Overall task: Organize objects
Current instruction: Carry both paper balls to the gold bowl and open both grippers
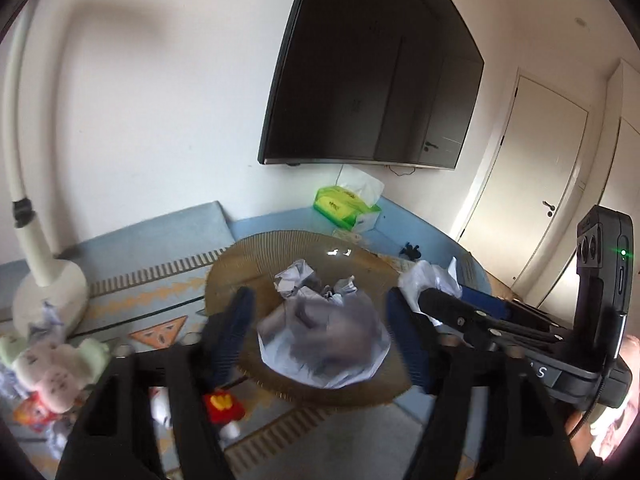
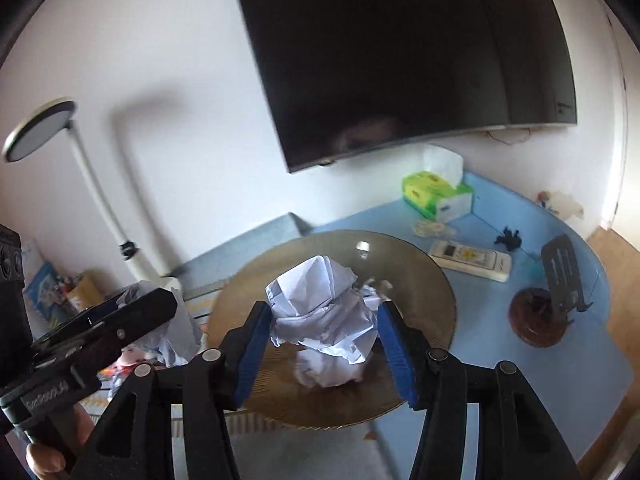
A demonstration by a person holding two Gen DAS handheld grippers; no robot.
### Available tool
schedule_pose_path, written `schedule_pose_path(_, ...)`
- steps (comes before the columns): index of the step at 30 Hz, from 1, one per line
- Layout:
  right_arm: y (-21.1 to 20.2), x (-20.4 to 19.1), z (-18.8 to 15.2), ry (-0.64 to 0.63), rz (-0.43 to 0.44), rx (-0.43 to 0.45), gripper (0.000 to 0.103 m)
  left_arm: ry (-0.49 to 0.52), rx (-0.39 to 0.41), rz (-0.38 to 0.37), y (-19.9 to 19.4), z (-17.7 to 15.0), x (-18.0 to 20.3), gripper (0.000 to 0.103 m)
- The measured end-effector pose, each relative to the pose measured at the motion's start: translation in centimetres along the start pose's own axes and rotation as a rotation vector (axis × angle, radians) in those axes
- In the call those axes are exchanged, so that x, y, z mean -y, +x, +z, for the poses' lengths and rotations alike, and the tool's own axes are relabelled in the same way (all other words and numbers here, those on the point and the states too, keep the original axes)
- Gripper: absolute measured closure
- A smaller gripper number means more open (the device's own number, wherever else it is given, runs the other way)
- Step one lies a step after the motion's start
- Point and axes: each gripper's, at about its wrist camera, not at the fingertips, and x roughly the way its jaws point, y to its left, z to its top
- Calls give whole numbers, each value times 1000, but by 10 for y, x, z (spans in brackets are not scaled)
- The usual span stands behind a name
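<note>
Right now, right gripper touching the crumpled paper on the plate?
Cannot tell. In the right wrist view the crumpled paper sits between the right gripper pads; left pad overlaps it.

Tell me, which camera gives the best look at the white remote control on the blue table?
The right wrist view. The remote control lies there in full, beyond the brown plate, near the tissue box. In the left wrist view I cannot make it out; the plate's rim and the other gripper cover that area.

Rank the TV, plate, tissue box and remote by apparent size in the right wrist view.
1. TV
2. plate
3. tissue box and remote: they look alike, so I won't rank them.
</note>
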Motion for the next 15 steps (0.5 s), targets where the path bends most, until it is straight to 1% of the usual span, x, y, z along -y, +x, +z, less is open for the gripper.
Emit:
schedule_pose_path(1,9,6,0,17,-9,-28,28,-11,-2,25,9,-1,-4,0)
schedule_pose_path(2,15,11,-2,33,-13,-46,27,-26,-2,38,13,-3,-7,1)
schedule_pose_path(3,21,17,-5,49,-20,-62,27,-48,-14,34,17,-6,-12,1)
schedule_pose_path(5,21,28,-10,58,-29,-68,27,-90,-40,-14,15,-10,-24,1)
schedule_pose_path(6,20,28,-13,58,-29,-67,27,-102,-37,-26,9,-13,-30,1)
schedule_pose_path(8,16,23,-14,54,-11,-65,27,-107,-22,-7,-11,-18,-38,1)
schedule_pose_path(11,3,-1,-13,16,39,-44,27,-122,24,69,-58,-28,-51,1)
schedule_pose_path(13,-9,-29,-11,-37,87,-21,27,-129,70,149,-100,-39,-63,1)
schedule_pose_path(14,-16,-45,-12,-66,116,-5,27,-133,88,203,-119,-45,-70,1)
schedule_pose_path(15,-23,-60,-14,-92,147,10,27,-139,102,244,-133,-49,-76,1)
